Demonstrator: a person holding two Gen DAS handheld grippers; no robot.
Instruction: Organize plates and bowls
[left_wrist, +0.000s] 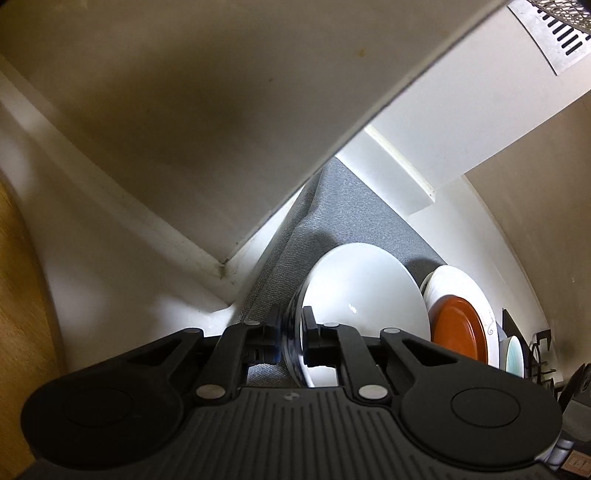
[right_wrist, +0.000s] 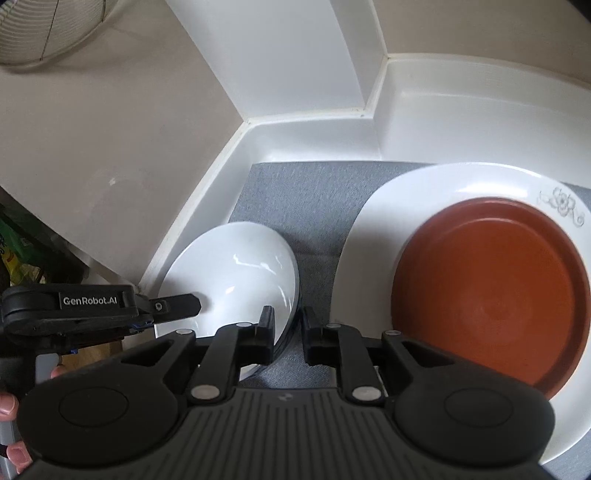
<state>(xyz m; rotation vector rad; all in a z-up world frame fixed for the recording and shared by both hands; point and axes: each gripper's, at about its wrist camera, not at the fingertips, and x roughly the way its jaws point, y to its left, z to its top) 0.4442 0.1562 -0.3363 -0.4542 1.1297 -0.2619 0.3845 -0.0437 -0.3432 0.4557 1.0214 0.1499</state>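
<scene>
A white bowl (left_wrist: 364, 295) with a dark patterned outside rests on a grey mat (left_wrist: 354, 206). My left gripper (left_wrist: 290, 334) is shut on the bowl's near rim. The bowl also shows in the right wrist view (right_wrist: 236, 273), with the left gripper (right_wrist: 177, 306) at its left rim. My right gripper (right_wrist: 288, 332) has its jaws on either side of the bowl's right rim, a small gap showing. Beside it an orange plate (right_wrist: 487, 295) lies on a large white plate (right_wrist: 373, 229) with a flower mark. Both plates show in the left wrist view (left_wrist: 458, 328).
A white counter corner and wall (right_wrist: 317, 96) lie behind the grey mat (right_wrist: 306, 199). A white cabinet underside (left_wrist: 207, 110) hangs above. A teal dish (left_wrist: 515, 354) and a black rack (left_wrist: 541, 354) stand at far right. A wire basket (right_wrist: 44, 29) sits at upper left.
</scene>
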